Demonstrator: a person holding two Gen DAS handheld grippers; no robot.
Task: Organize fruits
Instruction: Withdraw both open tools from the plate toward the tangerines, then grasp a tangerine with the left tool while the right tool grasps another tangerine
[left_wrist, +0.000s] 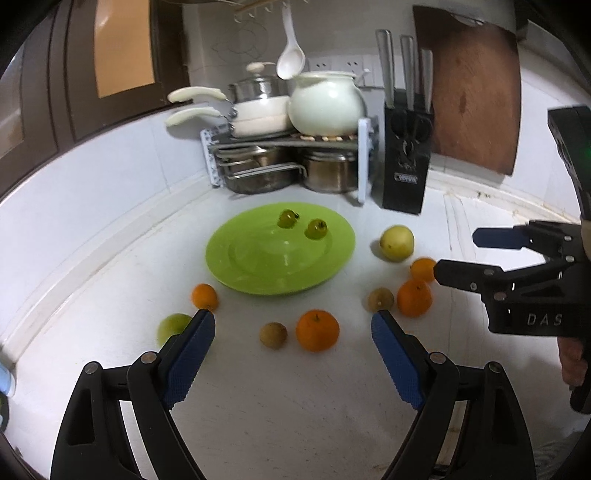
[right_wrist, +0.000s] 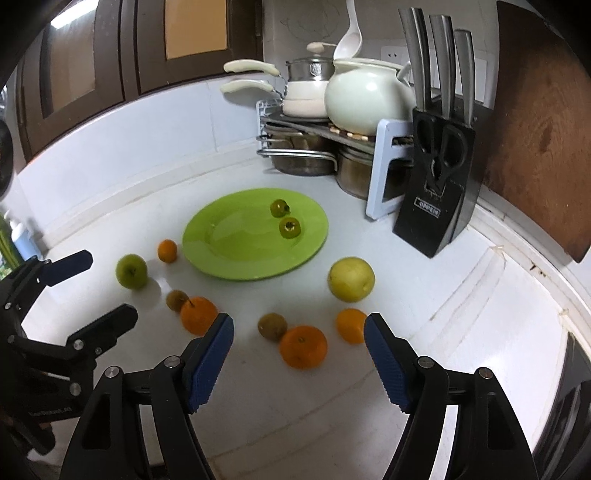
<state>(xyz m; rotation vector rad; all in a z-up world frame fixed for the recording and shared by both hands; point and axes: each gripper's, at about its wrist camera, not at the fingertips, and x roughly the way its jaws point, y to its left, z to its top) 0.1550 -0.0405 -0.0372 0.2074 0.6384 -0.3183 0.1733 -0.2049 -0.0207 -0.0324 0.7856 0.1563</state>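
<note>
A green plate (left_wrist: 258, 273) (right_wrist: 236, 254) on the white counter holds two small green fruits (left_wrist: 288, 218) (right_wrist: 290, 227). Loose around it lie several oranges (left_wrist: 317, 330) (right_wrist: 303, 347), two brown kiwi-like fruits (left_wrist: 273, 335) (right_wrist: 272, 326), a yellow fruit (left_wrist: 397, 242) (right_wrist: 351, 279) and a green apple (left_wrist: 173, 326) (right_wrist: 132, 271). My left gripper (left_wrist: 293, 318) (right_wrist: 110, 284) hovers open above the near orange, holding nothing. At the right, my right gripper (right_wrist: 299, 319) (left_wrist: 458, 253) is open and empty over another orange and a brown fruit.
A black knife block (left_wrist: 404, 166) (right_wrist: 436, 206) stands behind the plate on the right, beside a wooden cutting board (left_wrist: 476, 103). A rack (left_wrist: 288, 162) with pots and a white kettle (left_wrist: 325, 105) fills the back corner. A raised counter lip runs along the left.
</note>
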